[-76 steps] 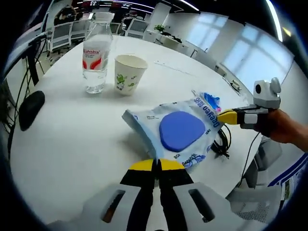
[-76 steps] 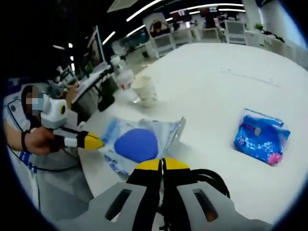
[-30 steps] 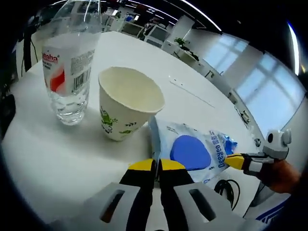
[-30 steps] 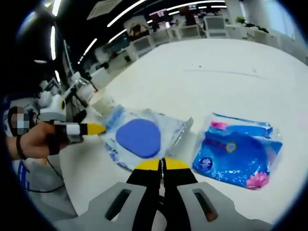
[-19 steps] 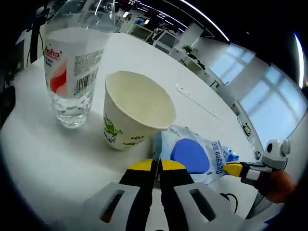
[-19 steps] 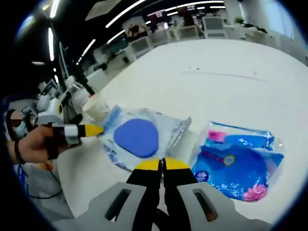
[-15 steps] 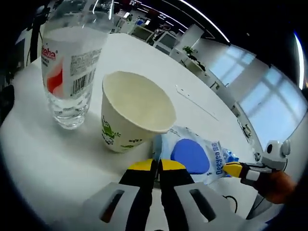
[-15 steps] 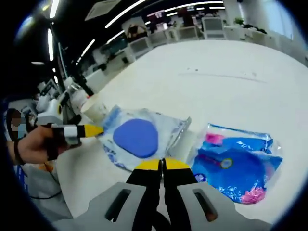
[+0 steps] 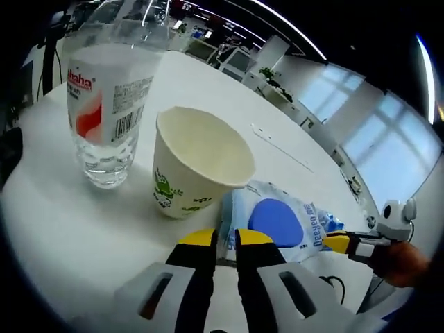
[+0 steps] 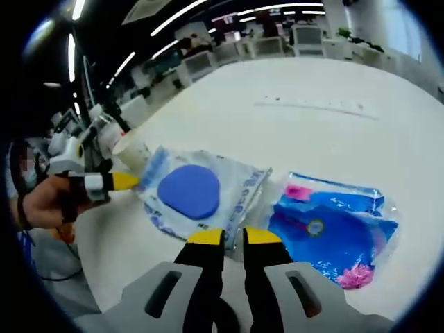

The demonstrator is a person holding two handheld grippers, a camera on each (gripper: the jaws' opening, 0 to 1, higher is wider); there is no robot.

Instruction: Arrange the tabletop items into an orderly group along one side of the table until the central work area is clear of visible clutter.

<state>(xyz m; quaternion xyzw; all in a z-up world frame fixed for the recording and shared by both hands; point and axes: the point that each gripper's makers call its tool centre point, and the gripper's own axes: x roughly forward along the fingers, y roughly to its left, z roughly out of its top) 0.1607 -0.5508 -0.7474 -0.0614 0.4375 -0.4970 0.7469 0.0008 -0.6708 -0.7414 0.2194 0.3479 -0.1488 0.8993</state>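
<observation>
Both grippers have parted slightly: left gripper and right gripper flank the wipes pack edges, near the tabletop edge.

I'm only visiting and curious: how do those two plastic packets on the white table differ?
The pale packet is whitish and see-through, with one plain blue rounded patch; the bright blue packet is blue all over, with pink spots. The pale packet lies next to the paper cup; the bright blue packet lies on its far side, away from the cup. Both are flat, crinkly plastic packs lying on the table.
</observation>
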